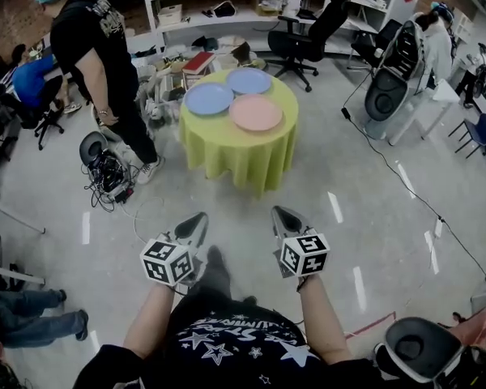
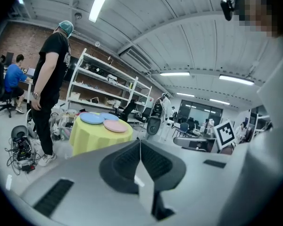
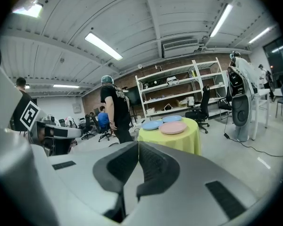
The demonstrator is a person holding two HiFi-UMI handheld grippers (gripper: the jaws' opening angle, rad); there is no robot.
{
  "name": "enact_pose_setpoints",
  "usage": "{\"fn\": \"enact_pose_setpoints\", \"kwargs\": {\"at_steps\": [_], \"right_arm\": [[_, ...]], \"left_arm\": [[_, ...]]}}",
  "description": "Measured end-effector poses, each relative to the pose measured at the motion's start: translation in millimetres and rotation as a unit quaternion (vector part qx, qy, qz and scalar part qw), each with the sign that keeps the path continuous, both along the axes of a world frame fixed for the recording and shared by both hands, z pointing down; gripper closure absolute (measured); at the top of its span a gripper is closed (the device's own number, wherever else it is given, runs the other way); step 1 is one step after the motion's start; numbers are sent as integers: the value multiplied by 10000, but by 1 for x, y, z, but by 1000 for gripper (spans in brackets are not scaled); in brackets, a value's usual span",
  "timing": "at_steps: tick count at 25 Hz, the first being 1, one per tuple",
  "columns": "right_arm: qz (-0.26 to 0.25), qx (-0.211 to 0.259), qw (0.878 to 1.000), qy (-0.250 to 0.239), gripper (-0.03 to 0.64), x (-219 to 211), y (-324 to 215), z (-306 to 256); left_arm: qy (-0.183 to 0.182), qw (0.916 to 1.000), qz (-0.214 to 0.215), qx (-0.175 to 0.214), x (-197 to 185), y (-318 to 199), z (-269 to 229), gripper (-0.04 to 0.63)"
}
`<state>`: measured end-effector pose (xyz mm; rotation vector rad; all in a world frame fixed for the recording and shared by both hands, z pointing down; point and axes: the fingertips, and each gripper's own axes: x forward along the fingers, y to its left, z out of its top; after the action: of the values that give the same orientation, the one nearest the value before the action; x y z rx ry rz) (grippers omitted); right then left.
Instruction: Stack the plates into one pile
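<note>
Left gripper (image 1: 198, 220) and right gripper (image 1: 281, 213): fingers were pressed together, empty. The plates lay unstacked on the desk (image 1: 239, 156), well ahead (neither hand clearly nearer): pink plate (image 1: 256, 113) near-right edge, blue plate (image 1: 209, 98) left edge, second blue plate (image 1: 249, 80) far edge.

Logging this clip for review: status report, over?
Left tool and right tool shut, empty, short of the table. Pink plate, left blue plate, far blue plate unstacked. Person in black beside table.
</note>
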<state>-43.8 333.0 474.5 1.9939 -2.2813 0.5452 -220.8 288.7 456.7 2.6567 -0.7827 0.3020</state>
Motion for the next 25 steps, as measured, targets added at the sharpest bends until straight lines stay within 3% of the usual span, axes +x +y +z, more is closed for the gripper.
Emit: {"fn": "enact_pose_setpoints", "kwargs": {"at_steps": [5,11,16,25], "right_arm": [[158,-138,9997,-128,601,5,-8,18],[321,-322,9990,-36,601,21,-36,38],[572,-446,9973,-99,601,45,-78,43],[582,-764,9954,-21,601,71,-170,53]], "left_arm": [[-140,9997,109,-148,3,-11,21,575],[31,9993,290,-212,22,-55,33,575],[-86,9979,516,-379,46,-101,50,575],[-121,9976,484,-470,71,-202,53,575]]}}
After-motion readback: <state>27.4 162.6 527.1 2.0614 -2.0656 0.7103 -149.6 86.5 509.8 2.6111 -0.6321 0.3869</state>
